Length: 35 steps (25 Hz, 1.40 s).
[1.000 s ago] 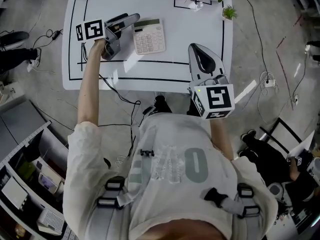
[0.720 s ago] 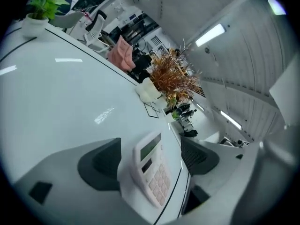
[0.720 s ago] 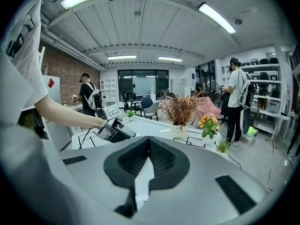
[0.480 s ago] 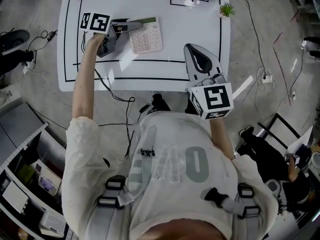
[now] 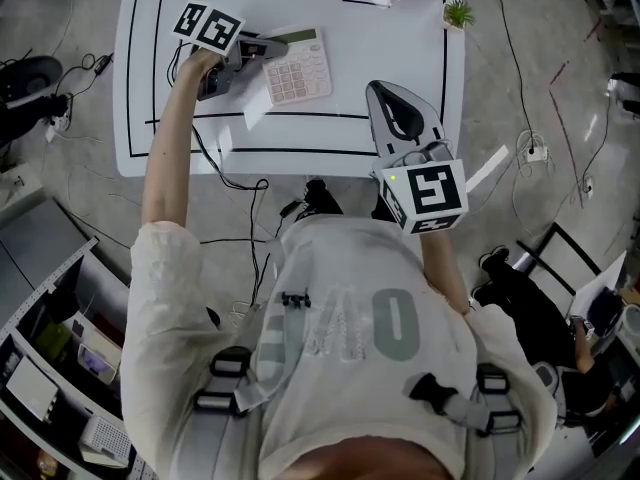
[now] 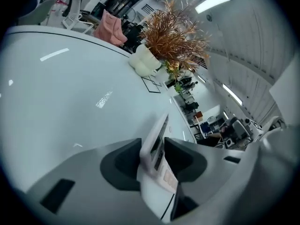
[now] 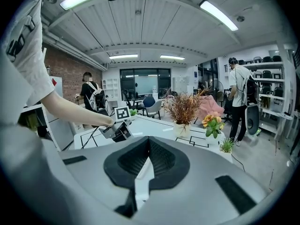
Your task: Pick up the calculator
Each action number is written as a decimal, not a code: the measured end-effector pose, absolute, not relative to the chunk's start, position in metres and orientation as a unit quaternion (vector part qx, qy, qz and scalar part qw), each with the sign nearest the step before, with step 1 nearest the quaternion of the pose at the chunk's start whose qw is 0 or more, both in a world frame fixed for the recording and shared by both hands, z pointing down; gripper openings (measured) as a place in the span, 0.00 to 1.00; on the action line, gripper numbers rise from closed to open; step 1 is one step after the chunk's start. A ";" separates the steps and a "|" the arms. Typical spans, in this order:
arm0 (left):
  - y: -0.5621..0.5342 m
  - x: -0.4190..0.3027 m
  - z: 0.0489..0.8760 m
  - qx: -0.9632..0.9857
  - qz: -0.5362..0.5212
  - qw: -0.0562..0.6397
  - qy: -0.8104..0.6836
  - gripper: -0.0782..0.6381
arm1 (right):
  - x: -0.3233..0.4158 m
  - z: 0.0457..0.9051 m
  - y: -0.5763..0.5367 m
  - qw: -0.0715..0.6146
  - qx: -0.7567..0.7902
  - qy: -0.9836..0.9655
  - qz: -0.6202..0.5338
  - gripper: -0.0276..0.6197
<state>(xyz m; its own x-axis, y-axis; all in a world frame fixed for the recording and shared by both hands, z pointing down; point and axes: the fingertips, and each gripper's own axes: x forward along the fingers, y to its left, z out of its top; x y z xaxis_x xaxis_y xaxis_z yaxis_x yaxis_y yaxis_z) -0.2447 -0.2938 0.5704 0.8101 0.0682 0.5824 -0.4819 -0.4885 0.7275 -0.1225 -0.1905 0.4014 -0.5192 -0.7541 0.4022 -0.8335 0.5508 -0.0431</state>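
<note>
White plastic calculator (image 5: pixel 296 65) lay on the white surface (image 5: pixel 330 133), pinched by the left claw (image 5: pixel 262 48), its jaws just closing; the right claw (image 5: pixel 380 93) was closed, empty.

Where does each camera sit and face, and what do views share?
Head view: on the head, steeply down at the white table; torso, both arms show.
Left gripper view: on the left claw, across the table; jaws, just closing, pinch the white calculator.
Right gripper view: on the right claw, over the table; jaws shut.
Both gripper views share the dried brown plant.
</note>
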 end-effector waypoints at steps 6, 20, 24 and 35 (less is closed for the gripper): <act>-0.291 -0.245 0.569 0.814 0.284 0.494 -0.109 0.31 | -0.125 0.401 -0.188 0.169 0.455 -0.867 0.115 0.05; -0.281 -0.237 0.555 0.818 0.180 0.540 -0.084 0.23 | -0.119 0.404 -0.183 0.167 0.458 -0.866 0.115 0.05; -0.280 -0.236 0.555 0.821 0.171 0.537 -0.092 0.23 | -0.116 0.405 -0.180 0.167 0.459 -0.865 0.114 0.05; -0.286 -0.231 0.549 0.833 0.175 0.506 -0.141 0.23 | -0.113 0.394 -0.179 0.164 0.460 -0.867 0.097 0.05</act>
